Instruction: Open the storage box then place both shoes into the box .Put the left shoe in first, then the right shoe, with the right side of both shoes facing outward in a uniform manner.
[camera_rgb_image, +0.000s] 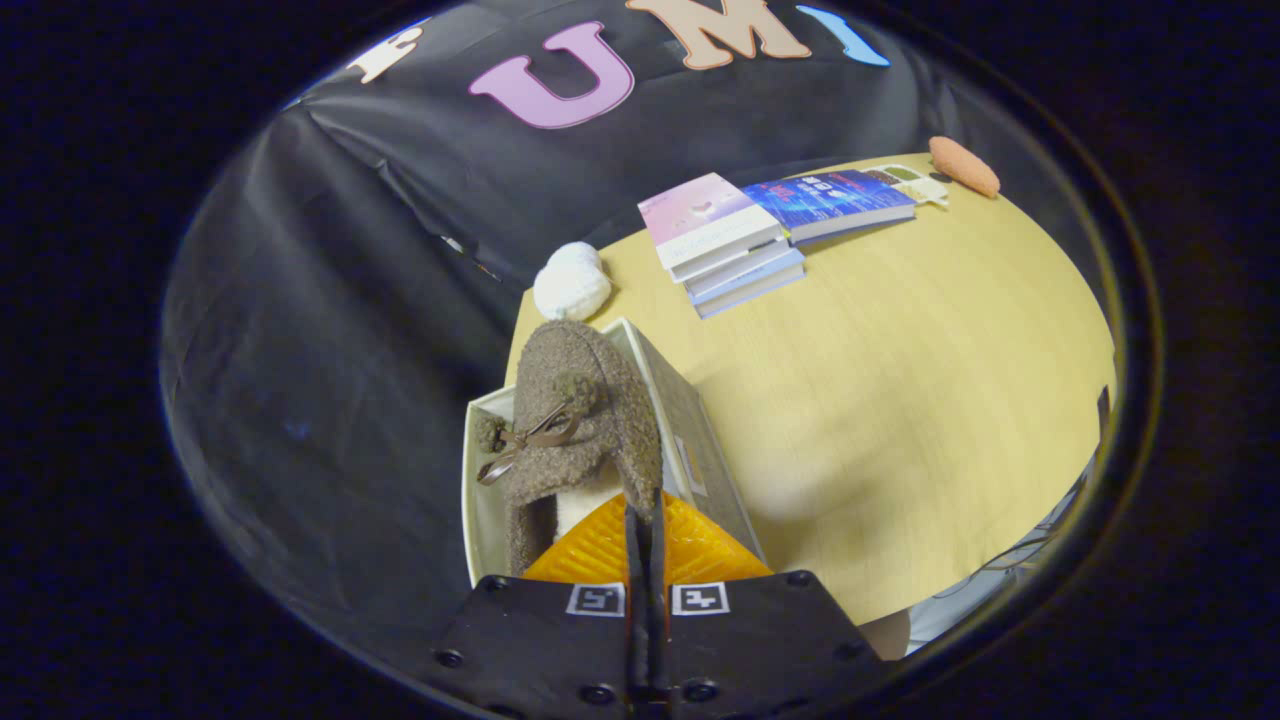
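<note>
The wooden bench (900, 400) runs wide beyond the claw, and at its near corner stands the storage box (690, 420), pale-walled and already open, so the opening step looks done. Hanging over the box mouth is a brown fuzzy slipper (585, 420) with a small ribbon bow and pom-poms on its upper, toe pointing away and heel towards the fingers. The claw (645, 520) has its two fingers drawn tight together, pinching the slipper's heel rim between them, so I'd call this the placing step, with a shoe being carried into the box. Whether this is the left or the right shoe I cannot tell, and I can't make out a second shoe inside. The next move, by my reckoning, calls for lowering the slipper between the box walls without snagging the rim, keeping its right side turned outward, then parting the fingers once the sole is seated. Further off, a stack of books (735, 250) lies by the far edge, a blue-covered book (830, 200) beside it; there is print on the covers, too small to read. A white fluffy ball (570, 282) sits just beyond the box, an orange oval object (963, 165) at the far corner. The box's side carries a small label, unreadable.
</note>
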